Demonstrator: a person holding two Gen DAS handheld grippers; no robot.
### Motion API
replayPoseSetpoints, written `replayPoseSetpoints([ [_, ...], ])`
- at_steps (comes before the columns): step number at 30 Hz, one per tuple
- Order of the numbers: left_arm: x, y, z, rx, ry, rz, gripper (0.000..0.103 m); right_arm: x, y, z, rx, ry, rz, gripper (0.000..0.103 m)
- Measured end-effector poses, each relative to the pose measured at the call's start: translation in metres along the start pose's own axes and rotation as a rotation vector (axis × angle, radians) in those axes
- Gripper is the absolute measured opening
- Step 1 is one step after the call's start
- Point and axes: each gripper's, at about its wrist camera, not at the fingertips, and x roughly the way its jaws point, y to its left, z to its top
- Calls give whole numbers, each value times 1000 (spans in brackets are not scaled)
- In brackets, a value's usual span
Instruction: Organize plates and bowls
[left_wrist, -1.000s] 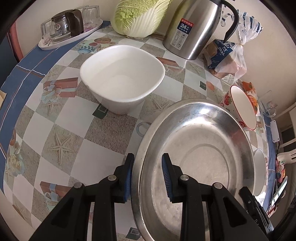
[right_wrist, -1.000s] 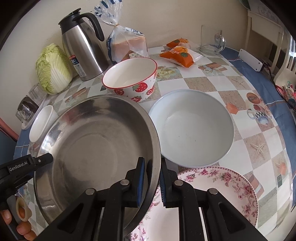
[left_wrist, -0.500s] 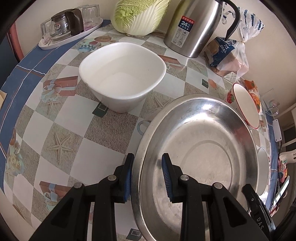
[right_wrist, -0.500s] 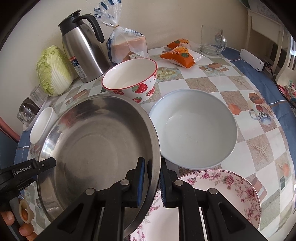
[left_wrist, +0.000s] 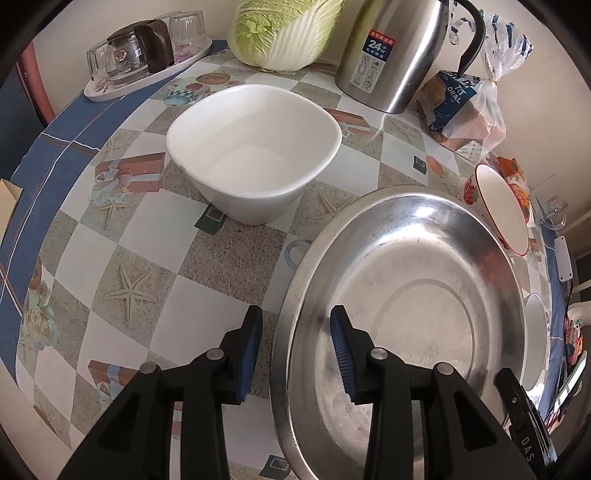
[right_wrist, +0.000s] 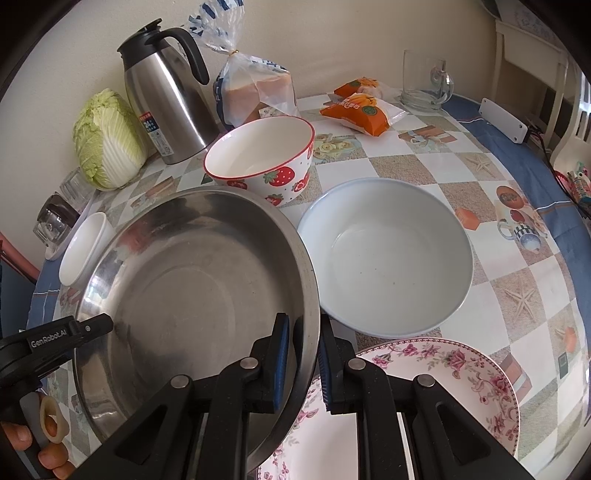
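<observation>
I've got both grippers on the steel basin (right_wrist: 192, 295): right gripper (right_wrist: 303, 363) clamped on its rim, left gripper (left_wrist: 295, 350) straddling the opposite rim, jaws apart. Basin overlaps the floral plate (right_wrist: 443, 384), beside the pale blue bowl (right_wrist: 388, 254).

Steel basin (right_wrist: 192, 280) tilted, beside pale bowl (right_wrist: 391, 258), overlapping floral plate (right_wrist: 443, 387)

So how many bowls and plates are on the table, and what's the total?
Bowls: 4 – steel bowl, strawberry bowl, pale blue bowl, white bowl
Plates: 1 – floral plate
Total: 5
</observation>
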Motion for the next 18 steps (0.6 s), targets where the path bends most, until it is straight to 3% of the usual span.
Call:
replayPoseSetpoints([
  [4, -4, 3, 1, -6, -13, 11, 44, -3, -2, 0, 5, -6, 9, 17],
  [18, -10, 4, 1, -1, -20, 21, 70, -19, -2, 0, -13, -69, -12, 17],
])
